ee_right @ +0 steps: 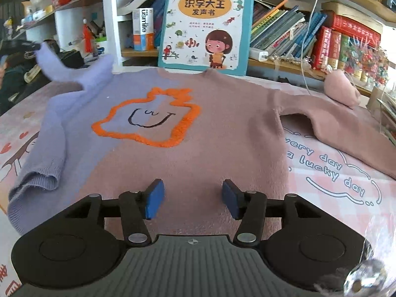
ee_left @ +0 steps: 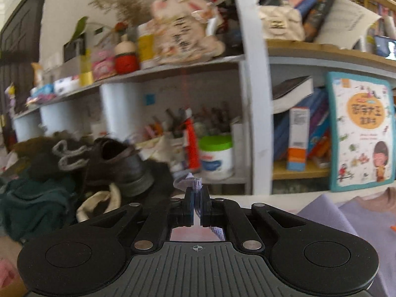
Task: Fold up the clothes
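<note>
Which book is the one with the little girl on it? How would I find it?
Find the sweater spread flat on the table, pink and purple with an orange outline. Just behind its collar, a big children's book leans upright against the bookshelf. It alone faces you: white cover, teal border, a cartoon girl sitting on a chair, while its neighbours show only spines.

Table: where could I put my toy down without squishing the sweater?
Free patch: the pink tablecloth with the "lucky day" writing, bordered by the sweater body and its pink sleeve. A smaller strip lies beside the purple sleeve. The far left, by the shoe and clothes, is crowded.
</note>
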The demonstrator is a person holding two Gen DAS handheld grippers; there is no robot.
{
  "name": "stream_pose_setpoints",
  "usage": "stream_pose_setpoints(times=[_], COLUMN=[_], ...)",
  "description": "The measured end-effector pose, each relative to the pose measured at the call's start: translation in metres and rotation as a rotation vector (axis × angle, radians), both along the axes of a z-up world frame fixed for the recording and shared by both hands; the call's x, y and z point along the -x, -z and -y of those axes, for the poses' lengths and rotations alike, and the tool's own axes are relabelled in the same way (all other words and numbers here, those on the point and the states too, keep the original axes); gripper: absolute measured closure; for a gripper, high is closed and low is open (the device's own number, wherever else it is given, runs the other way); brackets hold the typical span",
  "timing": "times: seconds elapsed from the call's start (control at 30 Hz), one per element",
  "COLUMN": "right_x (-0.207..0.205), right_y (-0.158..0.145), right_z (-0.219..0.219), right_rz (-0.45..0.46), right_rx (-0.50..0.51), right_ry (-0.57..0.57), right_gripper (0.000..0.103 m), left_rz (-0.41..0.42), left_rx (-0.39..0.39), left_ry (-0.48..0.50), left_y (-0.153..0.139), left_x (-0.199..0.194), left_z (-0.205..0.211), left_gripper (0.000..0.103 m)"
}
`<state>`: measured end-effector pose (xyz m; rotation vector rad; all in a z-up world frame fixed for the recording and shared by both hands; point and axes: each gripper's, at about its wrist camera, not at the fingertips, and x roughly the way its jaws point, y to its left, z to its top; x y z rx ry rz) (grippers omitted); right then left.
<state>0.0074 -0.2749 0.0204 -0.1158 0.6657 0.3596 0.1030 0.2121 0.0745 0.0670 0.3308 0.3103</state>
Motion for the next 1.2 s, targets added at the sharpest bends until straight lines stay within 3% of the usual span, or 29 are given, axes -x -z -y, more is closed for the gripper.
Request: stream_pose_setpoints(times=[0.23,0.67,0.73,0.87,0.97,1.07,1.2], right_x=[0.0,0.0,0.002,0.004,0.005,0.005,0.006], right_y=[0.0,0.001,0.002,0.004,0.005,0.005,0.005], right_z=[-0.001,-0.002,-0.001,0.0,0.0,0.0,-0.002], right_rz=[-0.007,0.011,0.017,0.033,0.043,0.043,0.048], right_rx=[0.005,-0.008,-0.013,-0.03,-0.032,-0.03,-0.018], right_ry=[0.01,0.026,0.026,0.022,0.02,0.021,0.027], right_gripper=[0.052,0.048,0.048,0.044,0.044,0.043,0.04], left_rz=[0.004,-0.048,-0.041,-0.069,-0.098,-0.13,-0.176], left_rx=[0.087,0.095,0.094,0.049,0.035,0.066,0.088], left_ry=[-0.1,-0.193,-0.128,0.11,0.274,0.426,0.543], left_y=[0.01,0.015,0.013,0.02,0.031,0.039,0.047], left_x=[0.017,0.042,0.052,0.073,0.091,0.102,0.1], left_z=[-0.039,-0.051,-0.033,0.034,0.089,0.133,0.175], left_gripper=[0.099,0.094,0.093,0.081,0.08,0.079,0.07])
